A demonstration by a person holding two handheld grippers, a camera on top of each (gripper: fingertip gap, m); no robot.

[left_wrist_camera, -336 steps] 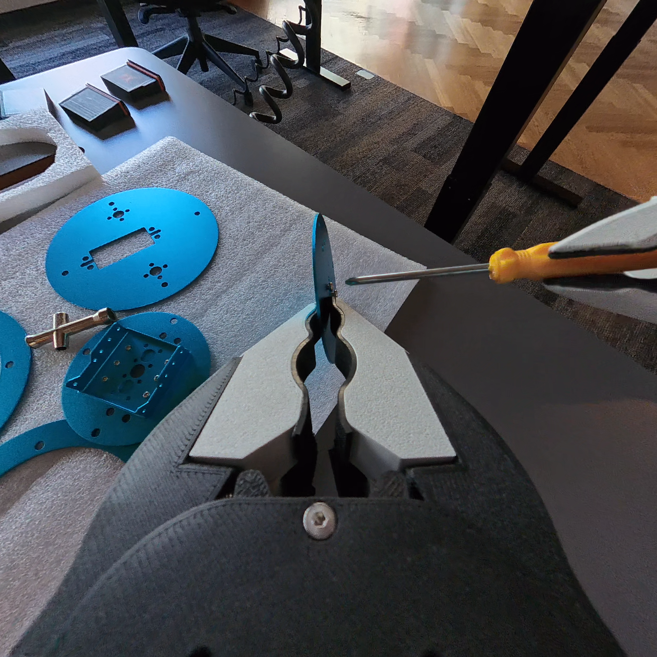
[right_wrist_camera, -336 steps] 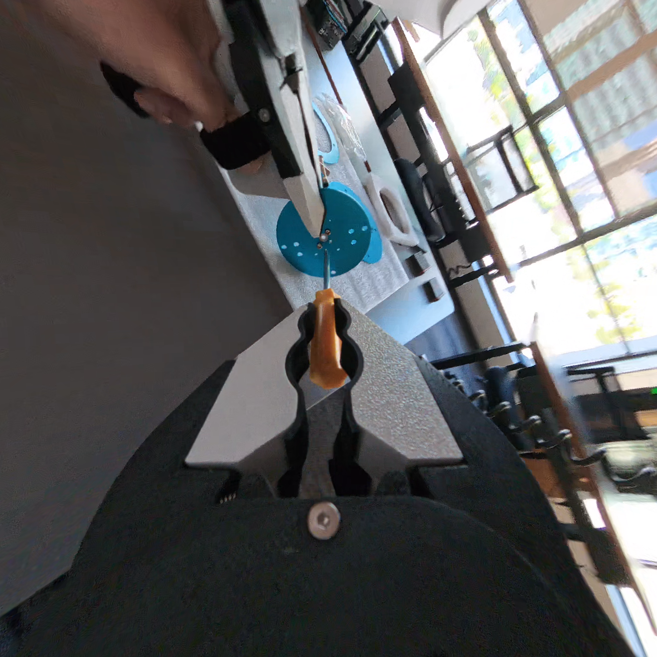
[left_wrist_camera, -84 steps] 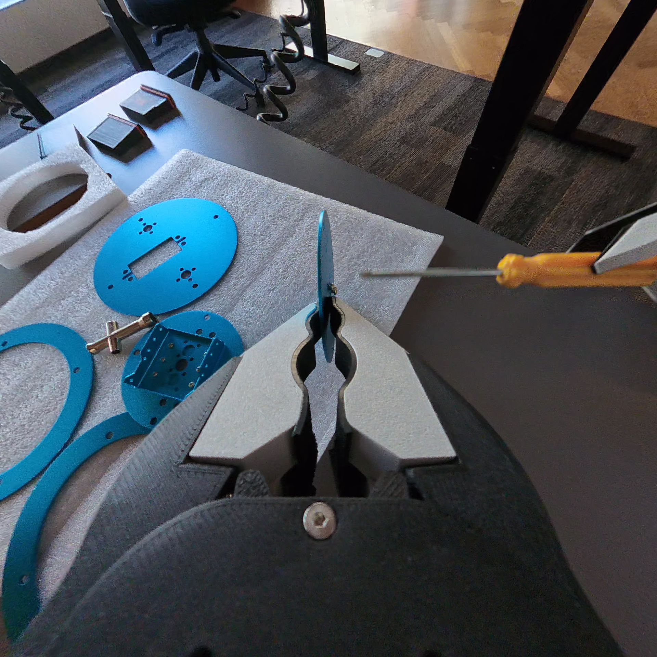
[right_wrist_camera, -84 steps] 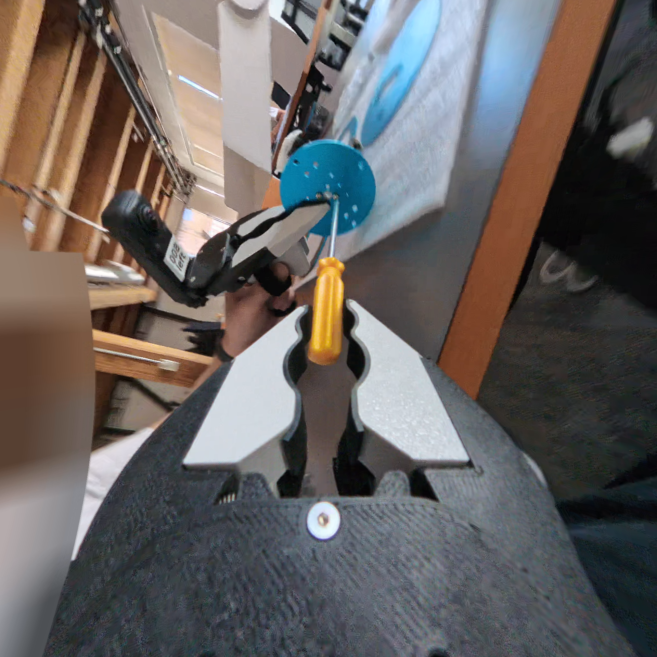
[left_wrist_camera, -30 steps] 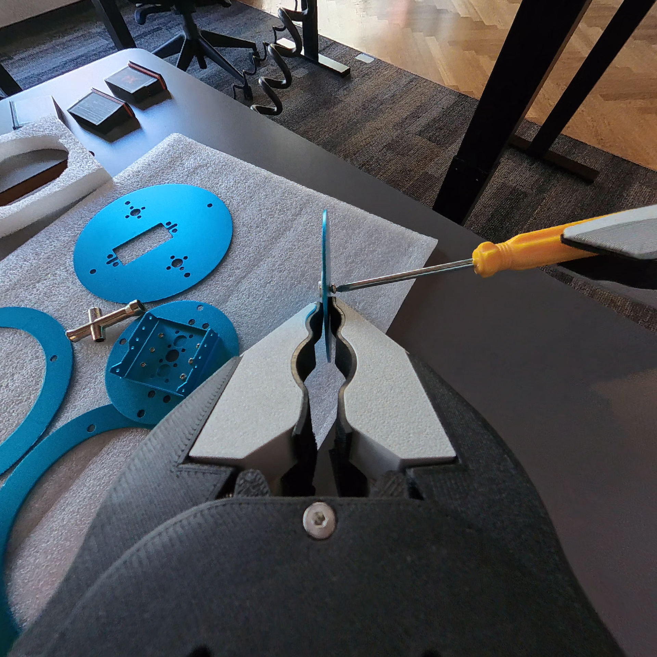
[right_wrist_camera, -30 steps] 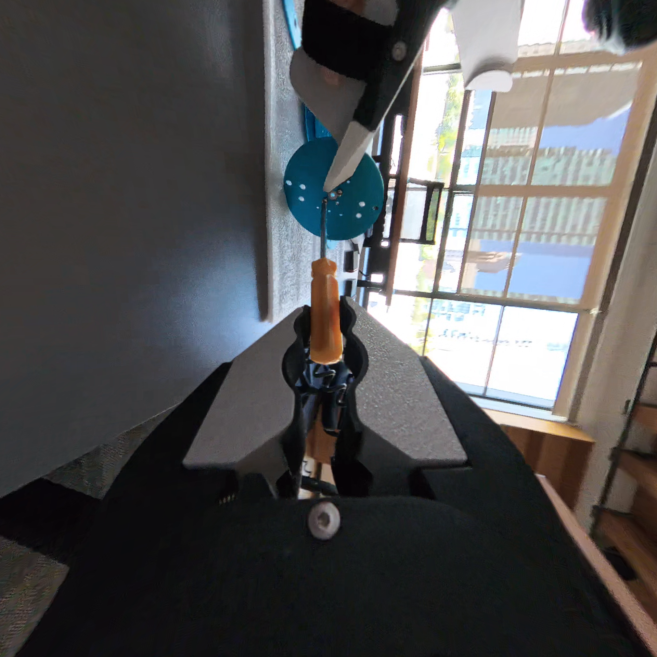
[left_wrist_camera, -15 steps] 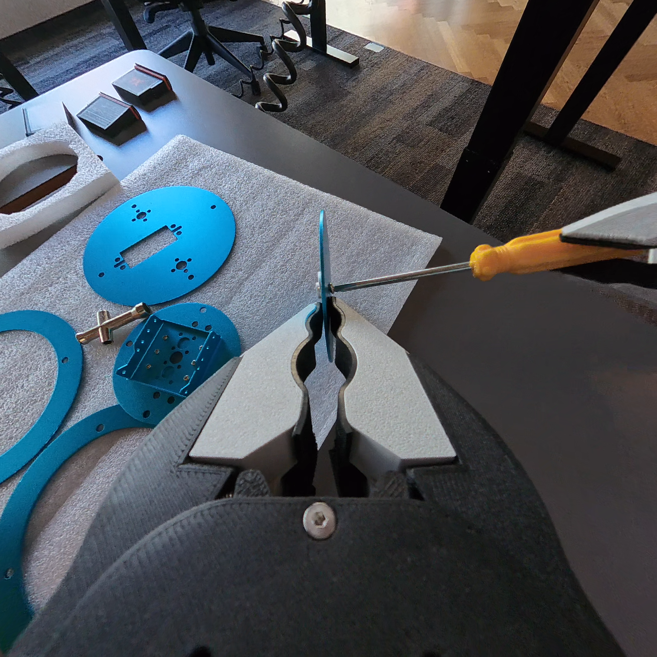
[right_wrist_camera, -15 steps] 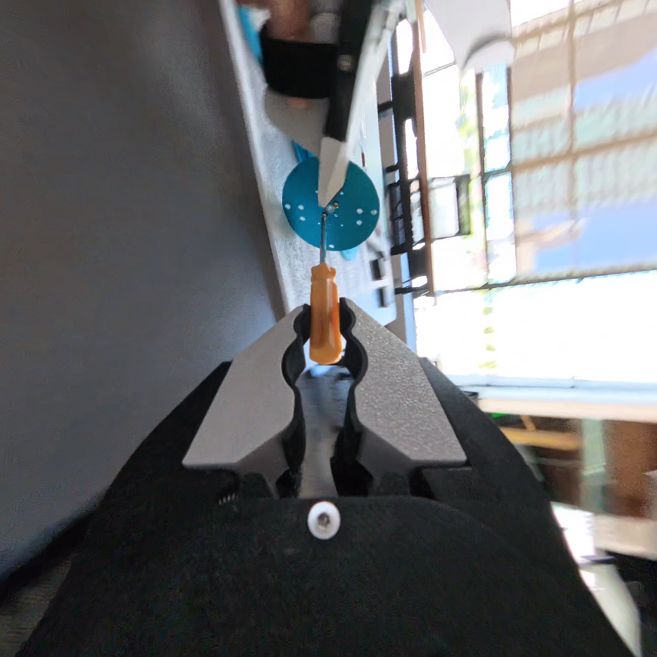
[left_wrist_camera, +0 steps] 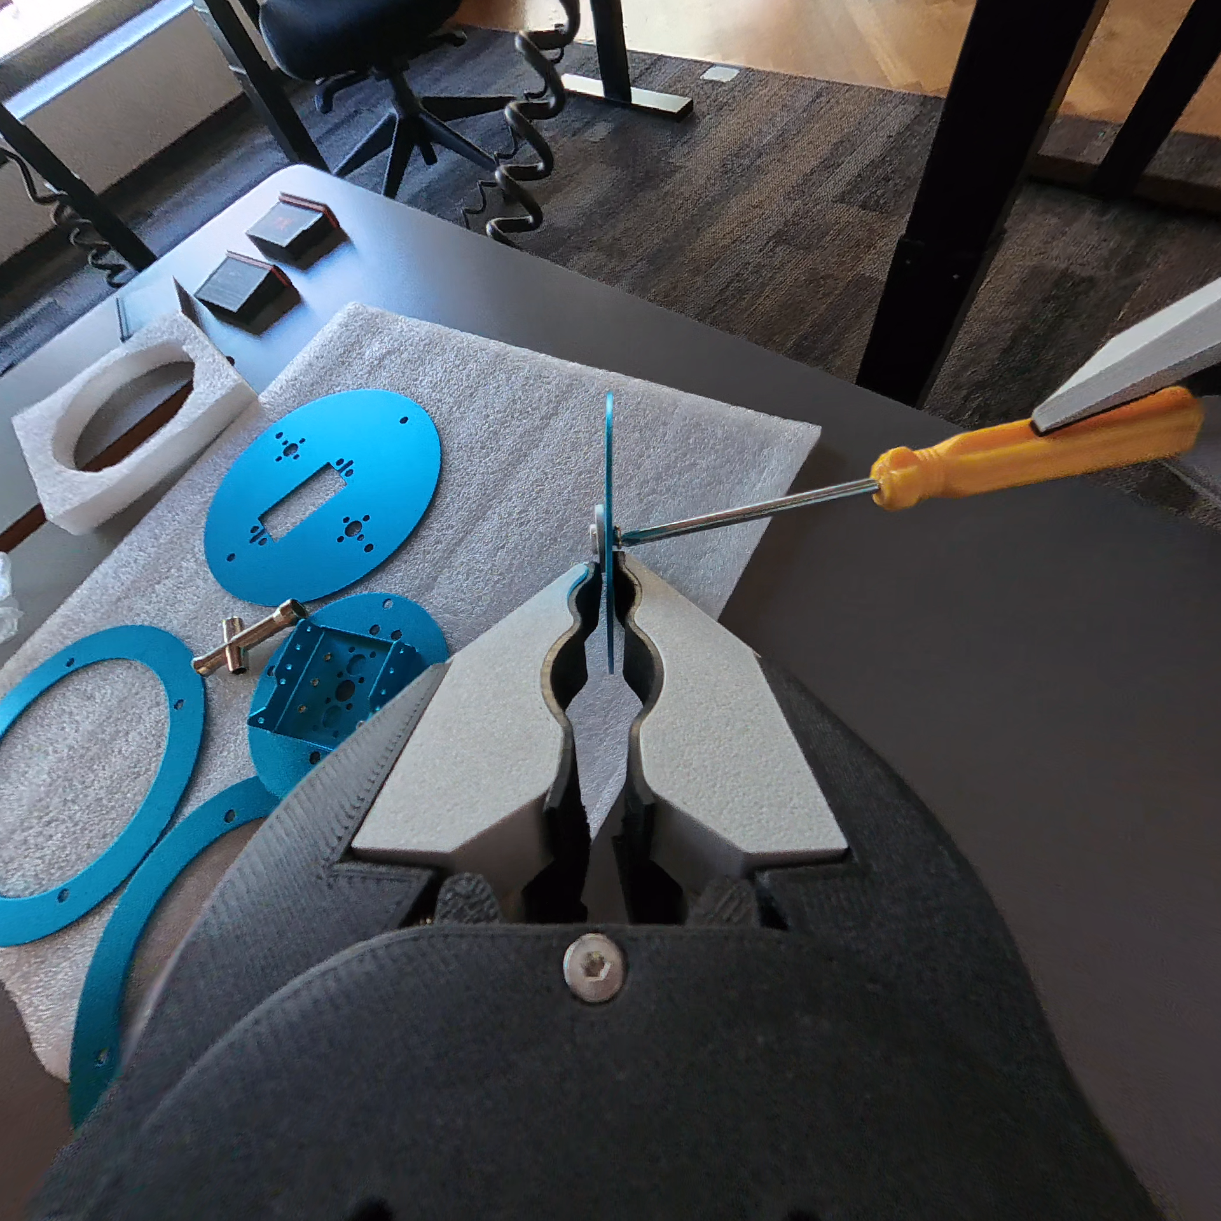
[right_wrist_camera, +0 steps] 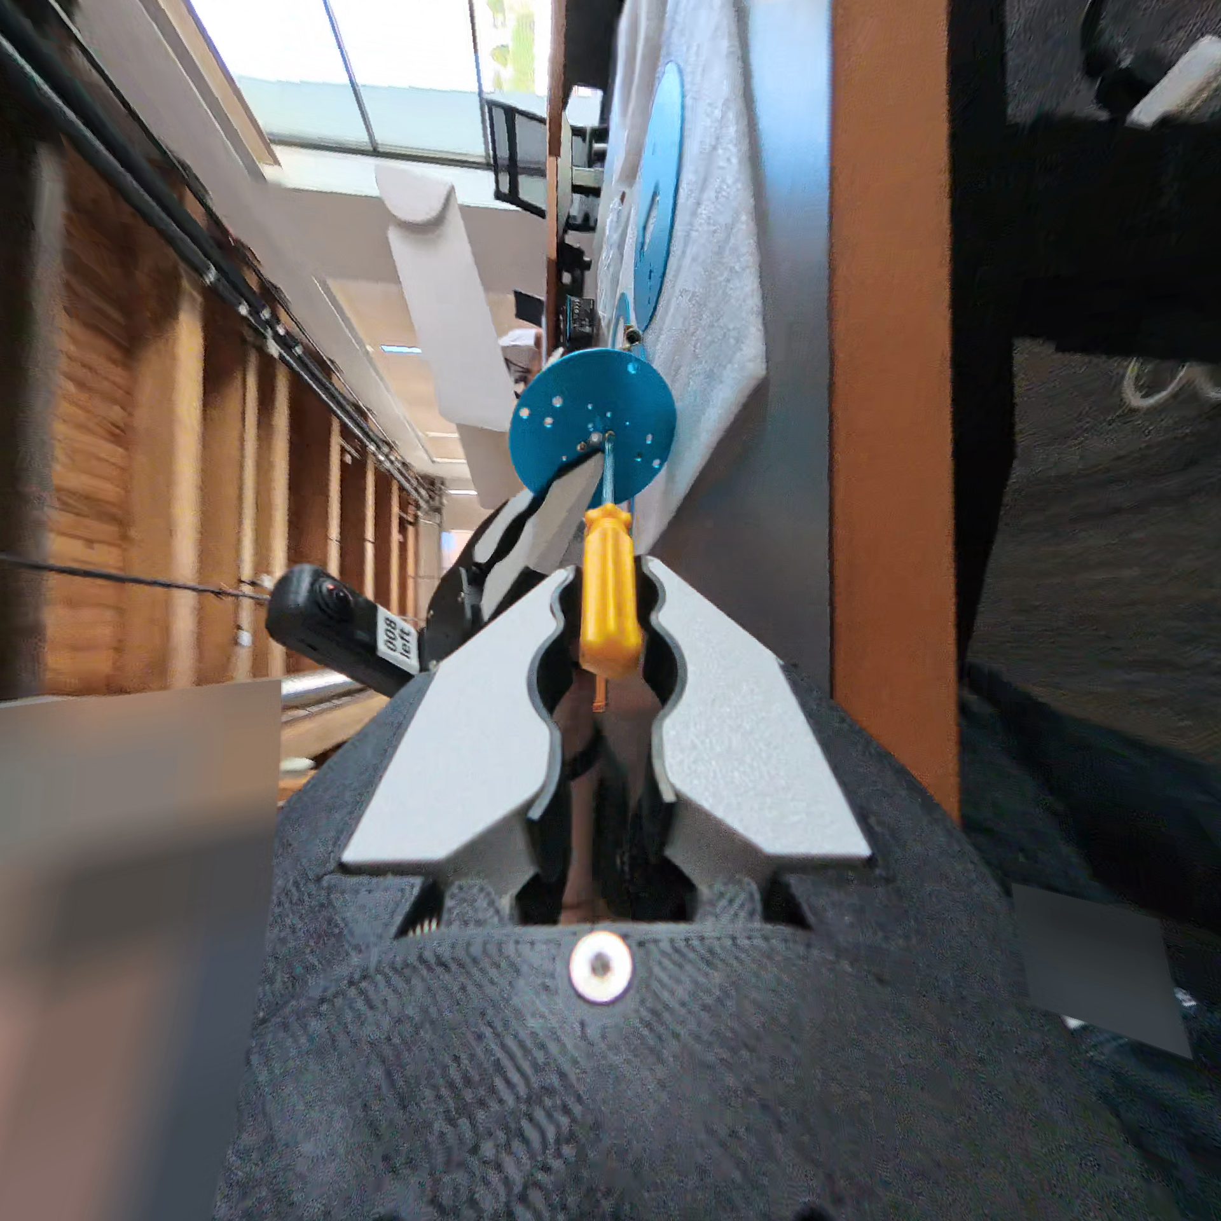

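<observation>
My left gripper [left_wrist_camera: 606, 573] is shut on a small blue round plate [left_wrist_camera: 608, 476], held upright on edge above the white foam mat [left_wrist_camera: 528, 423]. My right gripper [right_wrist_camera: 606, 581] is shut on the orange handle of a screwdriver [right_wrist_camera: 609, 588]. The screwdriver [left_wrist_camera: 1031, 452] comes in from the right in the left wrist view, and its metal tip meets a screw at the plate's middle [left_wrist_camera: 618, 534]. In the right wrist view the plate [right_wrist_camera: 592, 423] faces me, with the left gripper's fingers [right_wrist_camera: 561, 499] gripping its lower edge.
On the mat lie a large blue disc with a rectangular cut-out [left_wrist_camera: 324, 492], a blue bracket on a disc [left_wrist_camera: 343, 674], a metal cross wrench [left_wrist_camera: 248, 637] and two blue rings [left_wrist_camera: 86, 773]. A white foam block [left_wrist_camera: 125, 409] and two dark boxes [left_wrist_camera: 264, 264] sit farther back. The left gripper's tips are roughly 11 cm from the right gripper's. My left tips are roughly 15 cm from the metal cross wrench [left_wrist_camera: 248, 637].
The right gripper has rolled about the screwdriver's axis, so its view has turned. The tip stays at the plate's screw. The left gripper has held the plate nearly still.
</observation>
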